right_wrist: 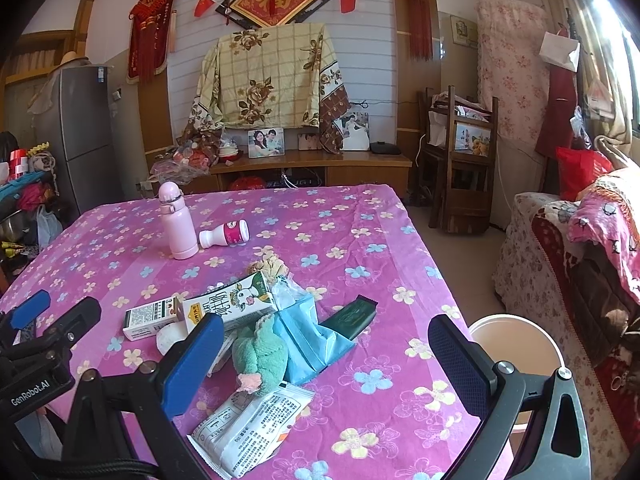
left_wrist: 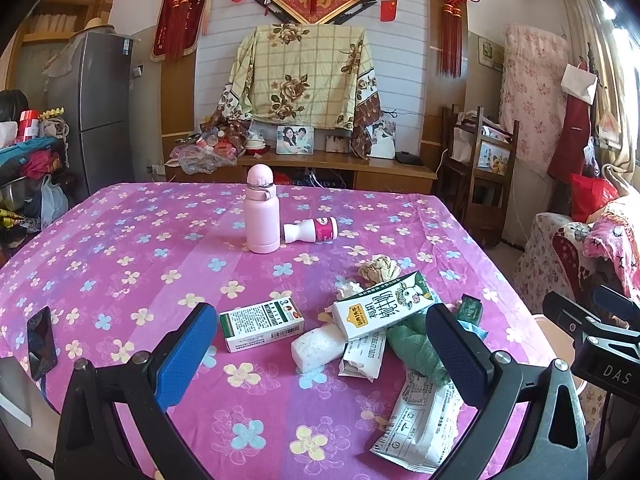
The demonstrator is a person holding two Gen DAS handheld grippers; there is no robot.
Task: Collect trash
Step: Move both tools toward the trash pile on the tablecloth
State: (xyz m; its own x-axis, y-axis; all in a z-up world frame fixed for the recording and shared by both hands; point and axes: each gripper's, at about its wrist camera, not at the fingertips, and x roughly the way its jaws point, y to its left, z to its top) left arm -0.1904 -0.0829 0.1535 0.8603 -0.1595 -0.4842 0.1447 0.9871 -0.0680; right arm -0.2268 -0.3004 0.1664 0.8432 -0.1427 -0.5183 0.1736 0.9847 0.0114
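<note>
Trash is gathered in a loose pile on the near right part of the table (left_wrist: 120, 240), which is covered by a pink flowered cloth. From left to right are seen a white and green box (left_wrist: 262, 329), a white foam block (left_wrist: 316, 347), a milk carton (left_wrist: 382, 306) lying over crumpled wrappers, a green cloth (right_wrist: 260, 354), a blue bag (right_wrist: 308, 336) and a dark green packet (right_wrist: 352, 316). A printed wrapper (right_wrist: 252, 432) lies nearest. Behind, well apart, a pink bottle (left_wrist: 262, 210) stands upright beside a small bottle (left_wrist: 312, 231) on its side. Much cloth is left bare at the left. A bin (right_wrist: 516, 344) is seen just past the right edge. The left gripper (left_wrist: 320, 352) and the right gripper (right_wrist: 326, 364) are both spread apart, nothing held.
</note>
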